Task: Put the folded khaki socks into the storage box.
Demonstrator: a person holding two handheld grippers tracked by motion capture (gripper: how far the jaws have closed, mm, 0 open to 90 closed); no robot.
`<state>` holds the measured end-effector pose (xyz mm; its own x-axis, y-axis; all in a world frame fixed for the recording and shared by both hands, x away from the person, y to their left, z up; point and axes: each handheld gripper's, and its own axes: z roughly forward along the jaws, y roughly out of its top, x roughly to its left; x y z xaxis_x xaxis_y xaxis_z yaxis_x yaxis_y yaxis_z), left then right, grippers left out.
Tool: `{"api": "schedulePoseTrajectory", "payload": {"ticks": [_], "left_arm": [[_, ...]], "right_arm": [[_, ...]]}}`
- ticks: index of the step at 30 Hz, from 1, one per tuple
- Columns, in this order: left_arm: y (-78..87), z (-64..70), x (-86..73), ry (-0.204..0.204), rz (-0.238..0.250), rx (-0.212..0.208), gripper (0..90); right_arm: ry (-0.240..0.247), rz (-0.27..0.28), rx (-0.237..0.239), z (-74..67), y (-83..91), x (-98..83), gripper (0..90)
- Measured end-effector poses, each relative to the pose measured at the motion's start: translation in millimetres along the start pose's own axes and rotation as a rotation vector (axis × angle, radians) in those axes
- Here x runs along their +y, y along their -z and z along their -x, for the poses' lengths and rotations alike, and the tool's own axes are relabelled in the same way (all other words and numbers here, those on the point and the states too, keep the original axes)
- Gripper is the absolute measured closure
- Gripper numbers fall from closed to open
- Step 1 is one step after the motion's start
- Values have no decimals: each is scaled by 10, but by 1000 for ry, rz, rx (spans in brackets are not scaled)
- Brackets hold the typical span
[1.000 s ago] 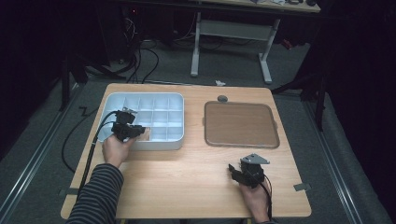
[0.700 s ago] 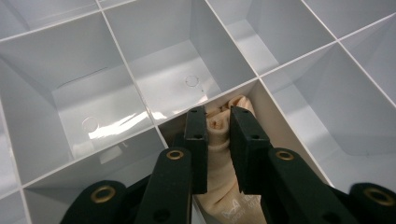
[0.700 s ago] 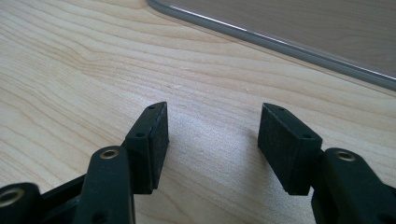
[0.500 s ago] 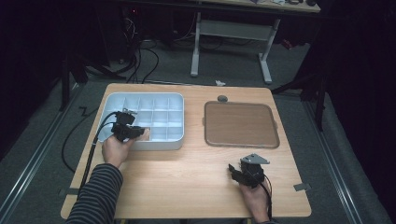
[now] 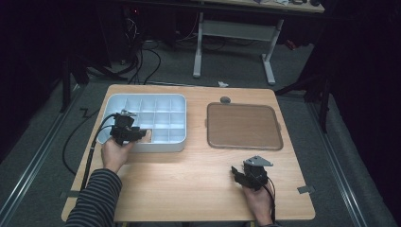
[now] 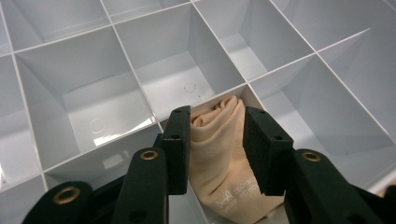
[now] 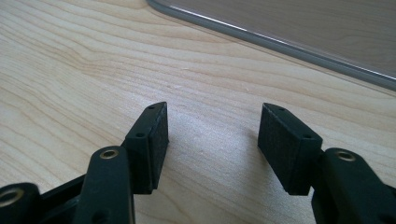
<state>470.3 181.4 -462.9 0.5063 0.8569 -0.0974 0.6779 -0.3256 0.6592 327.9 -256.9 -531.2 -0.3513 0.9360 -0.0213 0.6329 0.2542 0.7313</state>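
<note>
My left gripper (image 5: 137, 135) reaches into the front row of a white compartment box (image 5: 142, 101). A rolled beige cloth (image 6: 219, 154) with small printed lettering stands in one front compartment, also visible from above as the beige cloth (image 5: 148, 135). The left gripper (image 6: 217, 116) has just been opening its jaws, and they now stand open on either side of the cloth without squeezing it. My right gripper (image 5: 239, 174) rests low over the bare wood near the front right, open with nothing between its jaws, as the right gripper (image 7: 212, 126) view confirms.
A shallow brown tray (image 5: 243, 125) with a grey rim (image 7: 280, 44) lies on the right half of the wooden table (image 5: 189, 179). The box's other compartments (image 6: 102, 107) look empty. A small grey knob (image 5: 225, 100) sits behind the tray. Cables trail off the left edge.
</note>
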Motion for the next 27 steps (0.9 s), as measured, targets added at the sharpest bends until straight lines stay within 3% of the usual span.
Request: {"api": "schedulePoseTrajectory", "payload": {"ticks": [15,27], "left_arm": [[207,82,3,-16,53,-14,611],[337,85,-61,-6,86,-16,580]], "right_arm": [[0,0,0,0,0,0,433],[0,0,0,0,0,0,432]]}}
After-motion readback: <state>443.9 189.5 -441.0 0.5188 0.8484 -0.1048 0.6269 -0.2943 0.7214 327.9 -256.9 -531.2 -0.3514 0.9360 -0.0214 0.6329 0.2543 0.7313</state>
